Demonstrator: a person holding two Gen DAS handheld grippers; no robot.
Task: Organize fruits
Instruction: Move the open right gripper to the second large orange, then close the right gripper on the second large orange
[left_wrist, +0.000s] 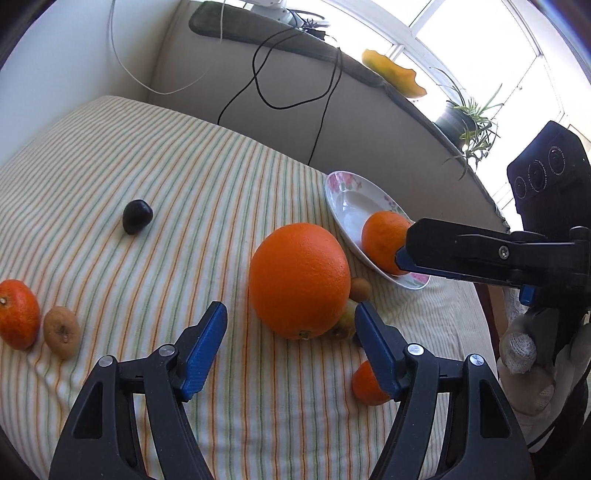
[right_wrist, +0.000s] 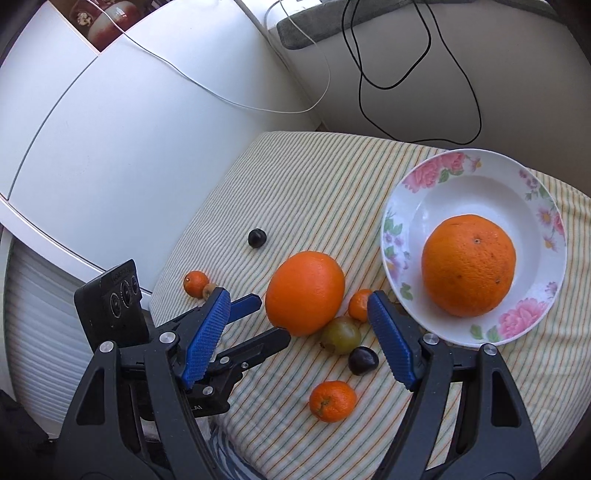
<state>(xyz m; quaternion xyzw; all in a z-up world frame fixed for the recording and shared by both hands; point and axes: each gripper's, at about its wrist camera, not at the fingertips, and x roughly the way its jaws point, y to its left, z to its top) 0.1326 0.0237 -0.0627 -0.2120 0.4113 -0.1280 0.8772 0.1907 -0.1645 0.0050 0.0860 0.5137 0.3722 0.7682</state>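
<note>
One rough orange fruit (right_wrist: 468, 265) already sits in the white flowered plate (right_wrist: 480, 173), and a big smooth orange (right_wrist: 304, 292) waits just beside that plate on the striped cloth surface (right_wrist: 295, 184). The left tongs (left_wrist: 291, 347) and the right tongs (right_wrist: 297, 325) both stand wide and hold nothing. I think the big orange goes next, so the left tongs must slide around it and squeeze gently, since it is round and may roll.

Two oranges (right_wrist: 305, 291), three mandarins (right_wrist: 332, 400), two plums (right_wrist: 363, 360).
</note>
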